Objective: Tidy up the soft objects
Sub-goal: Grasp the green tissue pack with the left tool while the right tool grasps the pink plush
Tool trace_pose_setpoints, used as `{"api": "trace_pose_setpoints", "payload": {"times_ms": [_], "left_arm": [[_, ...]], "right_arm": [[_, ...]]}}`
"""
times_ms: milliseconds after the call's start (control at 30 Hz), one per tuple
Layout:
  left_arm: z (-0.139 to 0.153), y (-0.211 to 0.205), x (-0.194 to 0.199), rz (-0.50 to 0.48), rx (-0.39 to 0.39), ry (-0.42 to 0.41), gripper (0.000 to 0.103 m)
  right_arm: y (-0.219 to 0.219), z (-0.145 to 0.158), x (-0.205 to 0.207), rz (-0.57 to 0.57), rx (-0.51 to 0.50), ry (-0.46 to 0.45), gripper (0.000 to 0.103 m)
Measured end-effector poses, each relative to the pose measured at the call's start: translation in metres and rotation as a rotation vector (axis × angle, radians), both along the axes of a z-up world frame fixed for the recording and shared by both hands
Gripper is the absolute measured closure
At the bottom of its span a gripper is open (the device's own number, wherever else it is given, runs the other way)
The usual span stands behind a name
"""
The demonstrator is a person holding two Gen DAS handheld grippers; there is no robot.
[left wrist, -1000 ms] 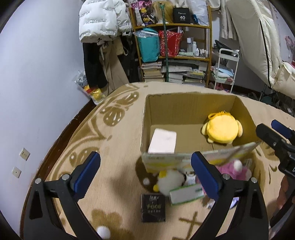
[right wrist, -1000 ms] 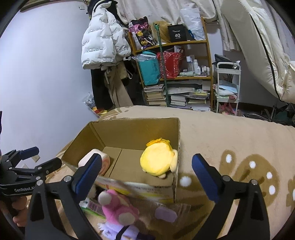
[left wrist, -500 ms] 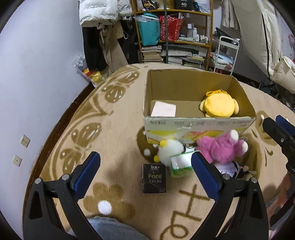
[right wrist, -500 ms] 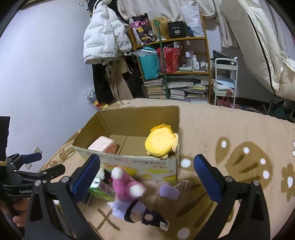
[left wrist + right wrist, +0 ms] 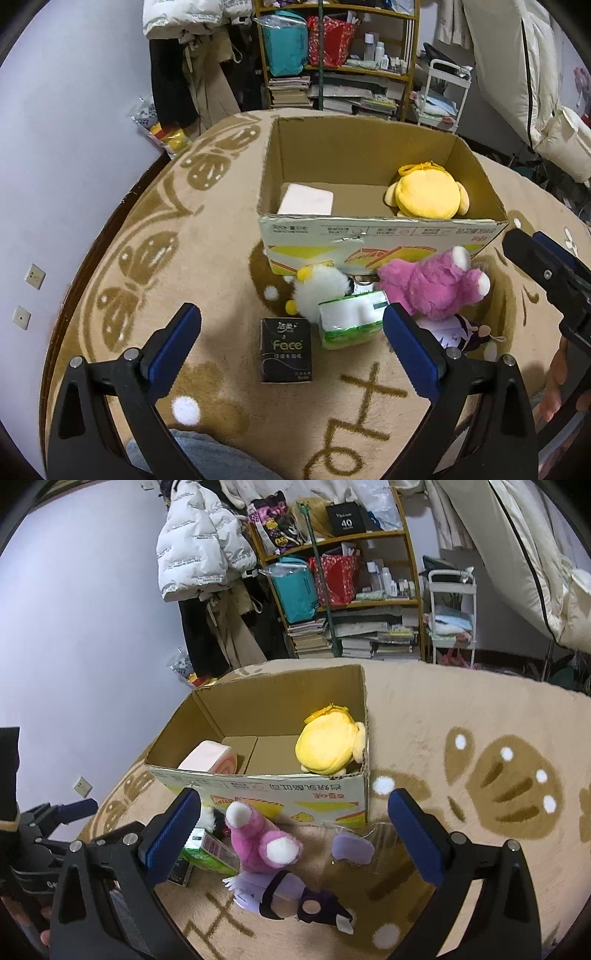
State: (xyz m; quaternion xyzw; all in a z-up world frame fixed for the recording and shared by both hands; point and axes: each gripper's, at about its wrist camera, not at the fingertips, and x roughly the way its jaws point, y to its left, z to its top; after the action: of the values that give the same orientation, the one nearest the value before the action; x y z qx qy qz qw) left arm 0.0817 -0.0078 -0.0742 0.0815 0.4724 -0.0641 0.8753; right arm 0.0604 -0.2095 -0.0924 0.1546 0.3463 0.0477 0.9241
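An open cardboard box (image 5: 380, 236) (image 5: 280, 794) sits on the carpet, holding a yellow plush (image 5: 428, 190) (image 5: 328, 744) and a pink-white roll cushion (image 5: 306, 199) (image 5: 210, 762). In front of it lie a pink plush (image 5: 432, 288) (image 5: 258, 838), a white-yellow plush (image 5: 321, 290), a green tissue pack (image 5: 351, 319) (image 5: 207, 849), a black "Face" tissue pack (image 5: 286, 349) and a purple doll (image 5: 458, 332) (image 5: 291, 893). My left gripper (image 5: 291, 343) hangs open above the black pack. My right gripper (image 5: 293, 838) is open above the pink plush.
A beige patterned carpet (image 5: 166, 258) covers the floor. A small purple piece in clear wrap (image 5: 352, 847) lies by the box's corner. A cluttered shelf (image 5: 351, 590), hanging coats (image 5: 207, 554) and a white trolley (image 5: 450, 613) stand along the far wall.
Both grippers have pulled back and risen away from the box, so the toys in front of it come into full view. Both stay open.
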Motion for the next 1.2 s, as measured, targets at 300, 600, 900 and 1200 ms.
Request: {"api": "trace_pose_setpoints", "payload": {"times_ms": [300, 600, 900, 1200], "left_arm": [[-0.018, -0.013, 0.009, -0.038, 0.000, 0.065, 0.005], [-0.035, -0.019, 0.021, -0.039, -0.013, 0.129, 0.005], [-0.048, -0.025, 0.029, -0.043, -0.006, 0.171, 0.005], [-0.061, -0.027, 0.033, -0.046, -0.038, 0.239, 0.025]], "right_arm": [[0.009, -0.012, 0.014, 0.027, 0.025, 0.048, 0.000], [0.019, -0.020, 0.022, 0.042, 0.005, 0.077, 0.000], [0.023, -0.028, 0.029, 0.061, 0.016, 0.116, 0.000], [0.031, -0.038, 0.038, 0.087, -0.029, 0.169, 0.019]]}}
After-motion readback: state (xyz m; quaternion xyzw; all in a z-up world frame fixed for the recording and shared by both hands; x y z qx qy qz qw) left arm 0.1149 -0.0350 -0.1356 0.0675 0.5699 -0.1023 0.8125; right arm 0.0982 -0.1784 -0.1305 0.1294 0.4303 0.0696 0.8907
